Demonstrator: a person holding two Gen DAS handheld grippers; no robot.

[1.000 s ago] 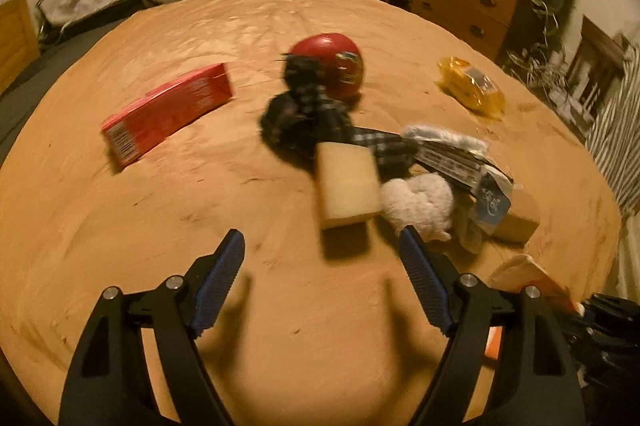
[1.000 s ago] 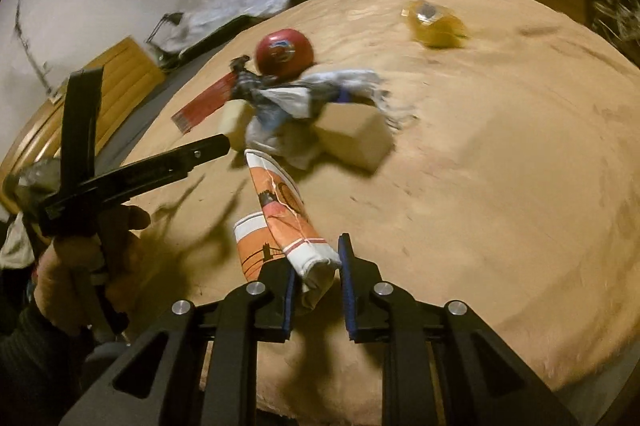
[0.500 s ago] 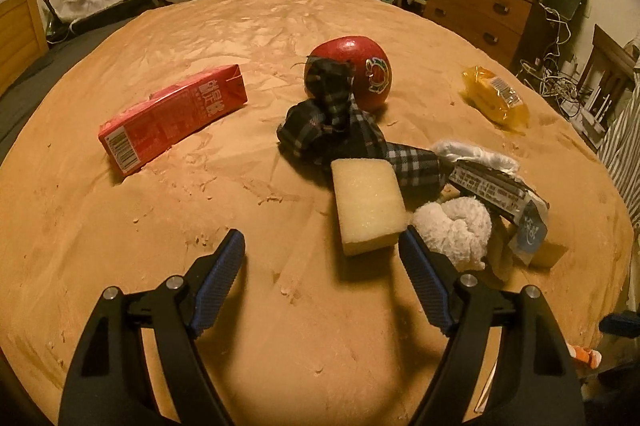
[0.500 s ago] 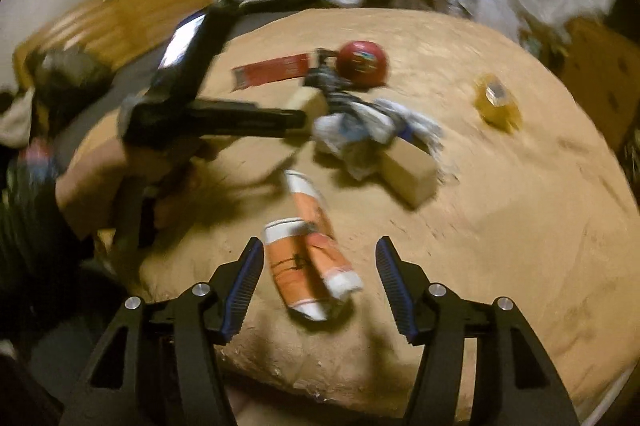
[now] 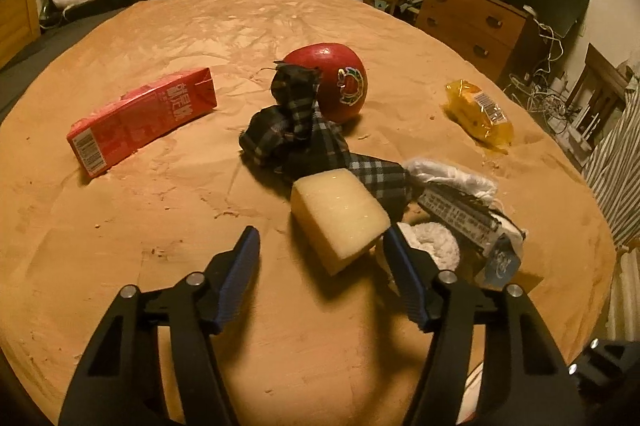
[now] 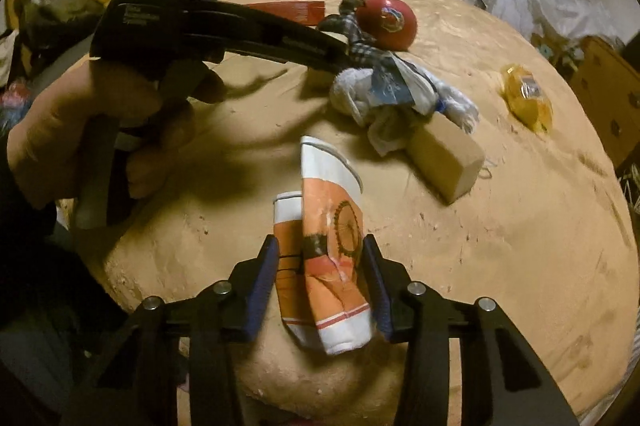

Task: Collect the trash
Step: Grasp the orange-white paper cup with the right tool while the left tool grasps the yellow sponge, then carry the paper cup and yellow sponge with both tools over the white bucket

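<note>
Nothing looks gathered yet; no bin or bag shows, and everything lies out on the round table (image 5: 168, 306). Taking the apple (image 5: 334, 82) as the mark: the red carton (image 5: 140, 120) lies well to its left, the yellow wrapper (image 5: 478, 112) well to its right, and the plaid cloth (image 5: 304, 134) leans against its front. Nearer than the cloth sit a sponge (image 5: 340, 216) and a heap of white rag and labelled packaging (image 5: 460, 210). The crushed paper cup (image 6: 328, 254) lies nearest the table edge, well on the near side of the apple. The right gripper (image 6: 322, 282) has its jaws closing either side of the cup, the pads close to it but, as far as I can see, not yet pressing. The left gripper (image 5: 320, 246) is closing too, spread around the near corner of the sponge without gripping it. I'd judge the collecting barely begun, with every piece left to pick up.
</note>
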